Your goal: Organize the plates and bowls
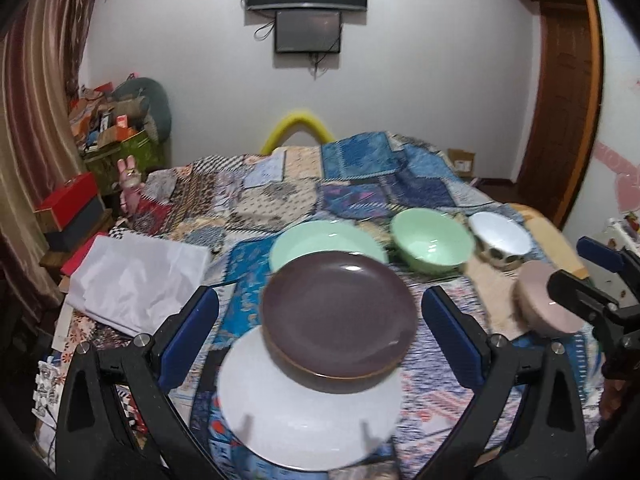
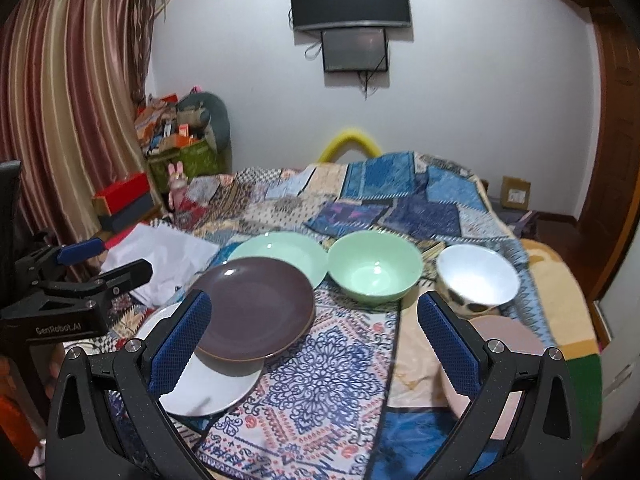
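Note:
On a patchwork quilt lie a white plate [image 1: 304, 412] [image 2: 208, 388], a brown plate [image 1: 340, 312] [image 2: 256, 312] overlapping it, and a mint plate [image 1: 316, 238] [image 2: 280, 250] behind. A mint bowl [image 1: 432, 244] [image 2: 376, 266], a white spotted bowl [image 1: 500, 238] [image 2: 476, 280] and a pink bowl [image 1: 544, 300] [image 2: 504, 336] sit to the right. My left gripper [image 1: 320, 332] is open and empty, its fingers either side of the brown plate. My right gripper [image 2: 316, 344] is open and empty over the quilt, with the pink bowl by its right finger.
The bed's quilt [image 2: 360, 204] stretches back to the wall. A white folded cloth [image 1: 136, 276] [image 2: 168, 256] lies left of the plates. Red and grey boxes [image 1: 68, 212] and a cluttered green box [image 2: 180, 152] stand at the left. A wooden door [image 1: 560, 92] is at the right.

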`<state>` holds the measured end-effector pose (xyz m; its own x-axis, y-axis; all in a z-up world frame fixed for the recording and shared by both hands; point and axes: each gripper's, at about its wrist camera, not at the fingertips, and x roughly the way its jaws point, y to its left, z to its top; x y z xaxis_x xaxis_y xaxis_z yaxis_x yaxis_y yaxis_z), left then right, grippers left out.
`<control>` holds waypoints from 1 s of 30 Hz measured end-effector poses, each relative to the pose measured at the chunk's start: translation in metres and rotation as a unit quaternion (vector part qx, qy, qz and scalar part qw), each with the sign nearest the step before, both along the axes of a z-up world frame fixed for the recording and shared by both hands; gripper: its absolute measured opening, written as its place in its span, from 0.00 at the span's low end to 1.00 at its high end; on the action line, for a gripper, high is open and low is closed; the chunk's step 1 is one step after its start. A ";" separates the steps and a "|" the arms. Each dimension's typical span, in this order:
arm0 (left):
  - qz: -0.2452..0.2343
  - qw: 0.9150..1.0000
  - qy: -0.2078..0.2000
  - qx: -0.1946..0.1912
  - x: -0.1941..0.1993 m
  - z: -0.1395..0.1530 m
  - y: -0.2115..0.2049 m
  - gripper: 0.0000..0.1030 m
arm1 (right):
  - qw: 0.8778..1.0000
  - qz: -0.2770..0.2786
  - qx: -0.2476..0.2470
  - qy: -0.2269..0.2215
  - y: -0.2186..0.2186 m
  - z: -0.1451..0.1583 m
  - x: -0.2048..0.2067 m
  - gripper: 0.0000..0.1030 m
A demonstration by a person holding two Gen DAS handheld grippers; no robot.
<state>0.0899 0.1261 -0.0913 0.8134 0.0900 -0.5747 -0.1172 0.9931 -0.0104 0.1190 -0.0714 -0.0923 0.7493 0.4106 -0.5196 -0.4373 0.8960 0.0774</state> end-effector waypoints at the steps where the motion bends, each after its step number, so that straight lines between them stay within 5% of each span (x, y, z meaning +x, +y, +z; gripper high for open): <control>1: 0.003 1.000 0.007 0.002 0.005 -0.005 0.007 1.00 | 1.000 0.002 -0.002 0.005 0.003 -0.004 0.004 1.00; 7: 0.004 0.999 0.051 -0.018 0.034 -0.033 0.040 1.00 | 0.999 0.013 -0.017 0.036 0.027 -0.028 0.029 0.96; 11: 0.007 0.996 0.084 -0.022 0.052 -0.053 0.053 0.79 | 0.997 0.019 -0.024 0.071 0.038 -0.045 0.050 0.89; 27: 0.006 0.989 0.130 -0.070 0.101 -0.102 0.084 0.77 | 0.986 0.030 -0.040 0.157 0.055 -0.096 0.094 0.65; 30: -0.003 0.987 0.139 -0.082 0.108 -0.108 0.088 0.68 | 0.984 0.033 -0.037 0.169 0.057 -0.101 0.100 0.60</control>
<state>0.1983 0.2144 -0.1993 0.6227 -0.0264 -0.7820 -0.1329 0.9814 -0.1389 0.2190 -0.0147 -0.1935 0.5017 0.4051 -0.7643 -0.4558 0.8748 0.1644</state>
